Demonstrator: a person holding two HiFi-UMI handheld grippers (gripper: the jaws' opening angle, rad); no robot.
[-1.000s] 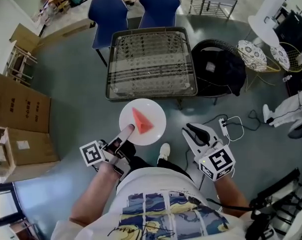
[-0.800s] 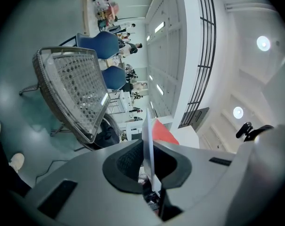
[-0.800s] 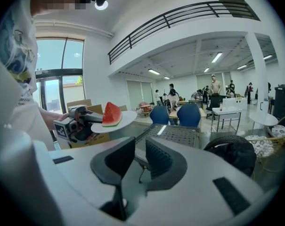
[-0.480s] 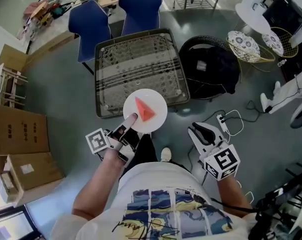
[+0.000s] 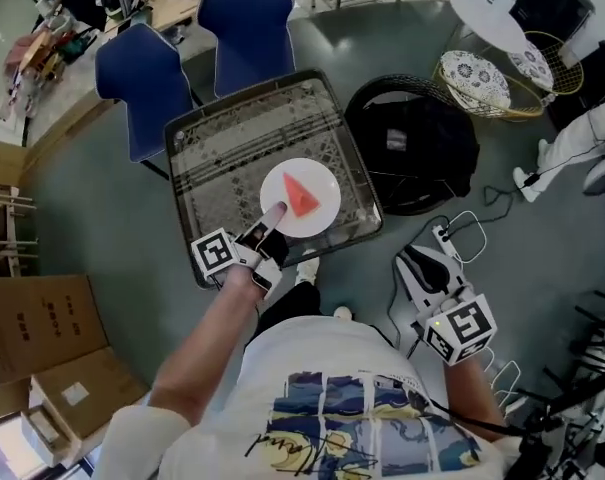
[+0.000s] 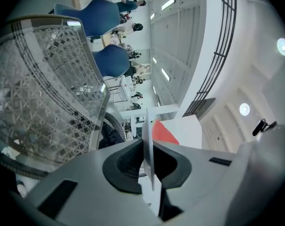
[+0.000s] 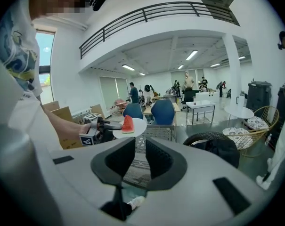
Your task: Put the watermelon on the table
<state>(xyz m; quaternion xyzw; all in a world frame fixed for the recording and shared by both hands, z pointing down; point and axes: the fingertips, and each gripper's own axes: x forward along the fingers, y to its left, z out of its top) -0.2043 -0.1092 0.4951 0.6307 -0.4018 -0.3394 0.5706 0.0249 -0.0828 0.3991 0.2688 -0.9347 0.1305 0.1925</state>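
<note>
A red watermelon wedge (image 5: pixel 302 198) lies on a white plate (image 5: pixel 317 183). My left gripper (image 5: pixel 272 218) is shut on the plate's near rim and holds it level over the front part of the patterned glass table (image 5: pixel 222 148). In the left gripper view the plate's edge (image 6: pixel 148 159) runs between the jaws, with the watermelon (image 6: pixel 163 133) beyond and the table (image 6: pixel 48 93) to the left. My right gripper (image 5: pixel 414 258) hangs over the floor to the right of the table, open with nothing in it. In its view the plate (image 7: pixel 137 126) and the wedge (image 7: pixel 127 124) show ahead.
Two blue chairs (image 5: pixel 240 18) (image 5: pixel 142 83) stand behind the table. A round black seat with a dark bag (image 5: pixel 412 143) is at its right. A power strip with cables (image 5: pixel 452 238) lies on the floor near my right gripper. Cardboard boxes (image 5: pixel 32 318) sit at left.
My left gripper has carried the plate with the watermelon forward, from over the floor to over the table's front part. My right gripper has moved along on the right, still holding nothing.
</note>
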